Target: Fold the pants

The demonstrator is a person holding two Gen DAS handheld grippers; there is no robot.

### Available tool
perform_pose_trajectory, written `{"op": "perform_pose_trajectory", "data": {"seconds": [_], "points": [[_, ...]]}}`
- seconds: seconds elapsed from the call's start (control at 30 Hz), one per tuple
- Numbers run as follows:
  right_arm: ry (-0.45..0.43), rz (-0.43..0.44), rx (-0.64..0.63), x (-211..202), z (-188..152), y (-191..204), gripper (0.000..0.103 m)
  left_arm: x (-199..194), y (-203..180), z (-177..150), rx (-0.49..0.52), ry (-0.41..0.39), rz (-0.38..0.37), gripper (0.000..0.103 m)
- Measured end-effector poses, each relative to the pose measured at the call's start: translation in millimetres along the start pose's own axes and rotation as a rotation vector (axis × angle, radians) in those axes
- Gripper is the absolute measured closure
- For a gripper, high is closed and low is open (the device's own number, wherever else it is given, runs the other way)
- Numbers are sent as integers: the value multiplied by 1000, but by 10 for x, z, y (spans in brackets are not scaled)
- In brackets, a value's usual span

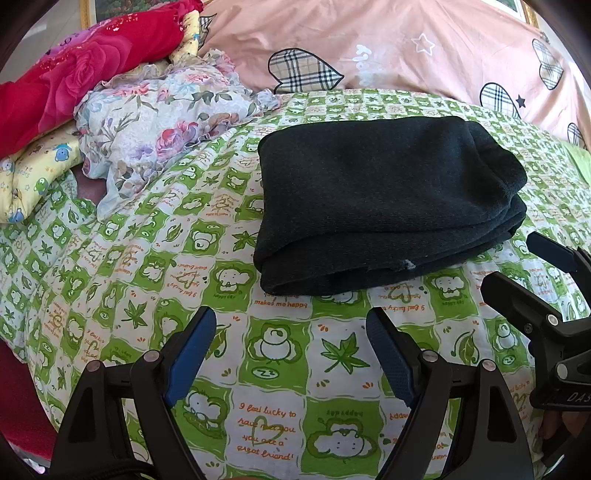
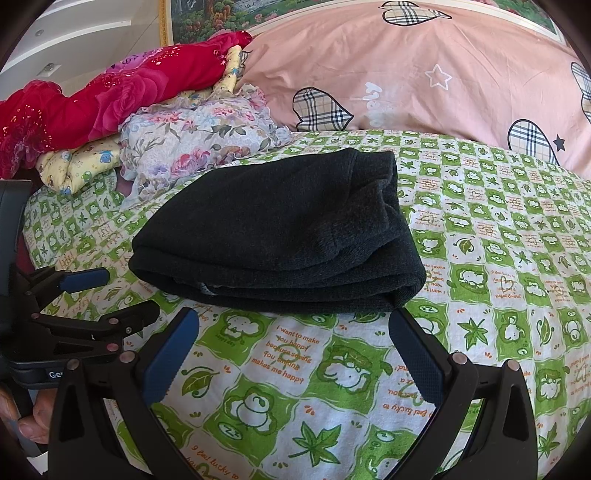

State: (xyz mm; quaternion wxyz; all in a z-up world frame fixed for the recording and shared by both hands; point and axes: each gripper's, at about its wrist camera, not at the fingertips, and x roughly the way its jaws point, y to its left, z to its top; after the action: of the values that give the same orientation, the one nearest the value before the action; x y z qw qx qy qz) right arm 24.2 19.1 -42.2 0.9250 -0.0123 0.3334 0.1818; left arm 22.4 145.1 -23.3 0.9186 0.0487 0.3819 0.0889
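Left tongs (image 1: pixel 291 325): spread wide, holding nothing, low over the bed.
Right tongs (image 2: pixel 293 326): likewise spread and holding nothing, just beside the left pair.
Bedsheet (image 1: pixel 280 373): green-and-white checks printed with cartoon animals, maple leaves and orange script; covers the whole bed.
Pants (image 1: pixel 384 206): dark knit, folded into a thick layered bundle, lying on the sheet just beyond both tongs, touching neither.
Floral cloth (image 1: pixel 155 122): ruffled, crumpled, left of the pants.
Yellow cartoon cloth (image 1: pixel 33 173) and red rose-print blanket (image 1: pixel 81 70): heaped behind it.
Pink duvet (image 1: pixel 424 48): plaid hearts and stars, along the far edge.
Framed picture (image 2: pixel 207 18): on the wall behind.
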Motion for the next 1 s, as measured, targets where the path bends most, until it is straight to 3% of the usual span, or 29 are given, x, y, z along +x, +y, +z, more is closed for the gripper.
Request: {"op": "perform_pose_trajectory", "data": {"seconds": [0.67,1.0], "points": [[-2,-2,0,-26,26,7,1,-14,12,24,5,0,5,19],[33,53,23,-78,164,-21,1,-94,71,97,-2,-11,15,19]]}}
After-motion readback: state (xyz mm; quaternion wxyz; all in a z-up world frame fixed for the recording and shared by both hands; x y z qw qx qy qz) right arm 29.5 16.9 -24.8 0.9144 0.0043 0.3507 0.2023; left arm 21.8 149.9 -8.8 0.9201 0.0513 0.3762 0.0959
